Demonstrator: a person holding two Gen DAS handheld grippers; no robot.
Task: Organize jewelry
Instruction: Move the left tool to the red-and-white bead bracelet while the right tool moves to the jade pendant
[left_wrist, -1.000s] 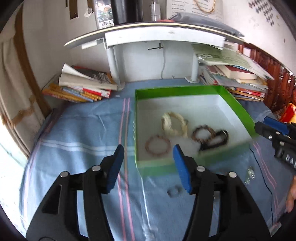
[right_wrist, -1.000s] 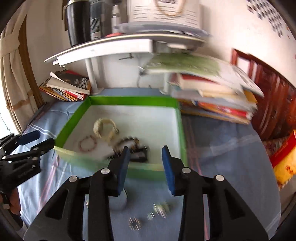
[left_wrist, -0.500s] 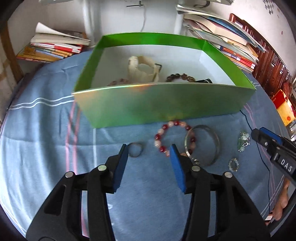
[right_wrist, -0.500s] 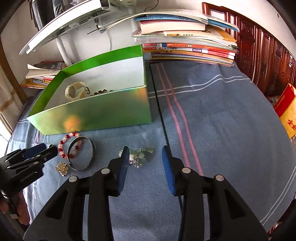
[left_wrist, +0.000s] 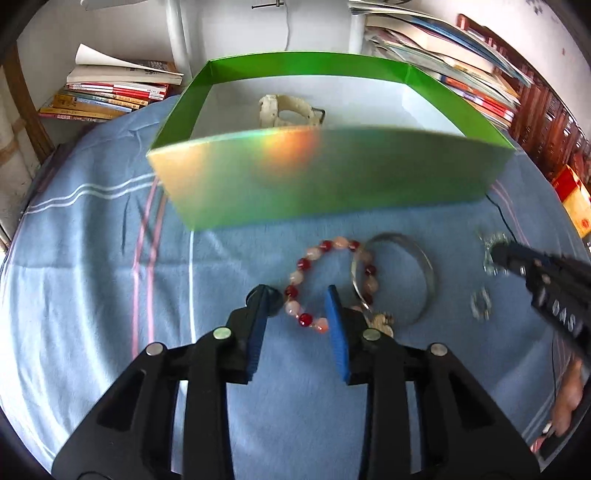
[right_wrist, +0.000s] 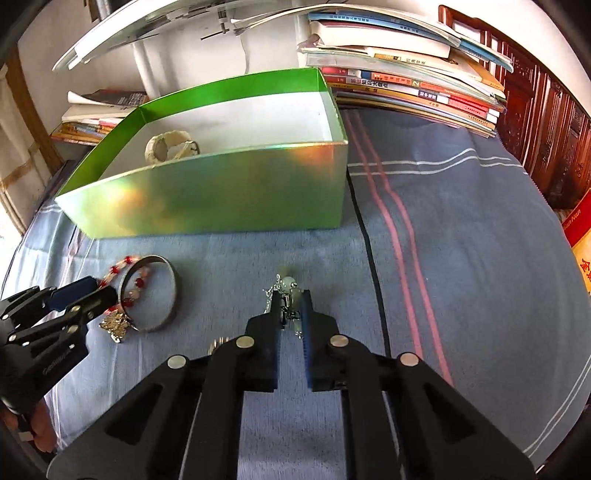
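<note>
A green box stands on the blue cloth with a cream bangle inside. In front of it lie a red and pink bead bracelet overlapping a silver bangle. My left gripper is open, its jaws on either side of the bracelet's near beads; it shows at the left in the right wrist view. My right gripper has closed on a silver chain piece with pale stones, which lies on the cloth. A small ring lies close by.
Stacks of books lie behind and right of the box, more books at back left. A white shelf stand rises behind the box. A gold charm lies by the silver bangle. A dark wooden chair is at far right.
Both grippers came down toward the cloth. The left one closed in around the bead bracelet and narrowed. The right one moved onto the silver chain piece and closed on it.
</note>
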